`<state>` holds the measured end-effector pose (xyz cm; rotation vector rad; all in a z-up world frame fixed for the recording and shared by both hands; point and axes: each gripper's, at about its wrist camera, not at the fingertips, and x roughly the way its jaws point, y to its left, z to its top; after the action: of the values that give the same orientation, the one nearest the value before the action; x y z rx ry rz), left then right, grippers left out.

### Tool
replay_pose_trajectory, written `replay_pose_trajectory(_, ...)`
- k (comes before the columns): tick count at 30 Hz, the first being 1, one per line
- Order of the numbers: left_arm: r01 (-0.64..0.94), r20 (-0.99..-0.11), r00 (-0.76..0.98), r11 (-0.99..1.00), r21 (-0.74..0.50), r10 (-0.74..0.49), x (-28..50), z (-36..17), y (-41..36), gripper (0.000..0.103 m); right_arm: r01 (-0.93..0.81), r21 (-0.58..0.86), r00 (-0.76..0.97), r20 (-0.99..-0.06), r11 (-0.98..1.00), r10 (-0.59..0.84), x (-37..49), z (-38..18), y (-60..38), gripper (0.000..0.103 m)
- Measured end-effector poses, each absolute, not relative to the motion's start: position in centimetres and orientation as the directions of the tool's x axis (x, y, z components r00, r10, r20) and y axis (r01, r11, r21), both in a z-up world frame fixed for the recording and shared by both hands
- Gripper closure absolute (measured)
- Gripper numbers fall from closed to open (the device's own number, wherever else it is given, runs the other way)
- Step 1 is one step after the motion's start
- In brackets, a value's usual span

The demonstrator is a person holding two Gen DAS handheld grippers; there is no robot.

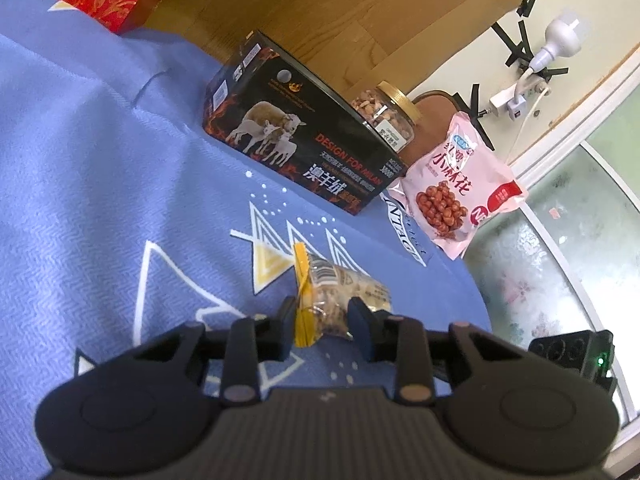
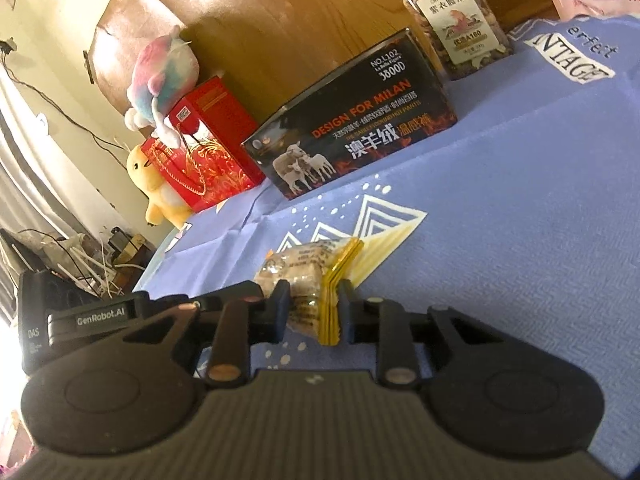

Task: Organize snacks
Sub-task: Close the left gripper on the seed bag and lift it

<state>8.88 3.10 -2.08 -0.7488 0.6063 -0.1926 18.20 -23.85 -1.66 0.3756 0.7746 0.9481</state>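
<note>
A small clear snack packet (image 1: 332, 292) with a yellow sealed edge lies on the blue patterned cloth (image 1: 100, 160). My left gripper (image 1: 324, 324) is shut on its near end, the yellow edge against the left finger. In the right wrist view a similar packet (image 2: 300, 268) with a yellow edge sits between the fingers of my right gripper (image 2: 314, 312), which press on it. I cannot tell whether it is a second packet. The left gripper's body (image 2: 80, 316) shows beside the right one, and the right gripper's body (image 1: 572, 352) shows at the left view's right edge.
Behind the packets stand a black box with sheep on it (image 1: 304, 136) (image 2: 352, 128), a gold-lidded jar of nuts (image 1: 386, 118) (image 2: 456, 20), a pink snack bag (image 1: 456, 184) and a red gift box (image 2: 208, 148) with plush toys (image 2: 160, 80). The cloth ends over a glass tabletop (image 1: 540, 260).
</note>
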Motion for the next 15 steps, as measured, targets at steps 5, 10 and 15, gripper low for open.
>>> replay_pose_trajectory(5,-0.047,-0.448,0.815,0.729,-0.683,-0.367,8.90,-2.09,3.10,0.075,-0.580,0.606,0.345,-0.422,0.544,0.838,18.25,-1.69,-23.91,0.075)
replay_pose_trajectory(10,-0.046,-0.446,0.815,0.726,-0.686,-0.370,8.89,-2.13,3.17,0.075,-0.590,0.592,0.352,-0.423,0.549,0.835,18.11,-1.63,-23.83,0.075)
replay_pose_trajectory(15,-0.042,-0.442,0.814,0.721,-0.692,-0.377,8.84,-2.14,3.21,0.075,-0.592,0.592,0.351,-0.421,0.546,0.836,18.10,-1.64,-23.88,0.075)
